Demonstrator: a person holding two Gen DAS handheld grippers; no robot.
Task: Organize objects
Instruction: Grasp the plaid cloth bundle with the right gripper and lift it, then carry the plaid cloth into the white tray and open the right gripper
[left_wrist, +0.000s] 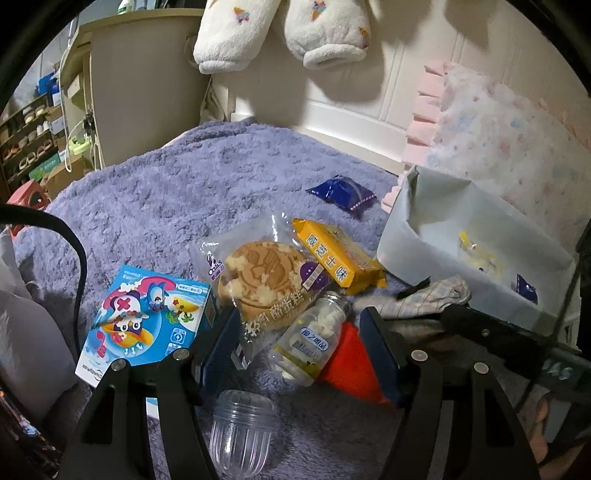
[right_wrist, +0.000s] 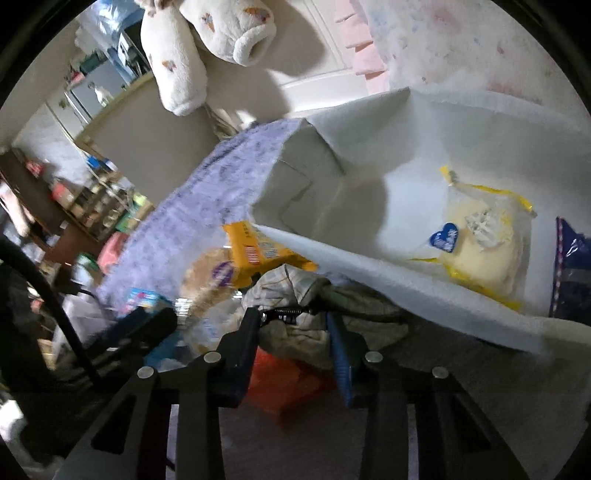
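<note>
L gripper (left_wrist: 299, 354) fingers stand half-wide, nothing pressed between them; a clear pill bottle (left_wrist: 312, 338) w/ white tablets and an orange-red pack (left_wrist: 354, 363) lie in the gap on the purple fleece blanket (left_wrist: 155, 184). Wrapped round cake (left_wrist: 264, 282) sits at 11 o'clock from the bottle, overlapping it; yellow snack bar (left_wrist: 338, 256) at 1 o'clock of the cake, touching. Blue cartoon box (left_wrist: 147, 321) at 9 o'clock, just beside the L finger. Clear plastic capsule (left_wrist: 242, 430) at 6 o'clock, btwn the gripper's arms. Dark blue packet (left_wrist: 341, 192) lies alone at 12 o'clock, well apart.

R gripper (right_wrist: 295, 328) fingers narrow, pinched on a crumpled checked cloth (right_wrist: 291, 288); a black clip w/ spring (right_wrist: 284, 314) sits on that cloth by the L fingertip. View partly blurred.

White bin (right_wrist: 369, 258) at 1–3 o'clock of the R gripper; inside: a yellow-edged pastry bag (right_wrist: 480, 243) and a dark blue packet at the far R edge. White fleece sleeves (left_wrist: 280, 33) hang at 12 o'clock.
</note>
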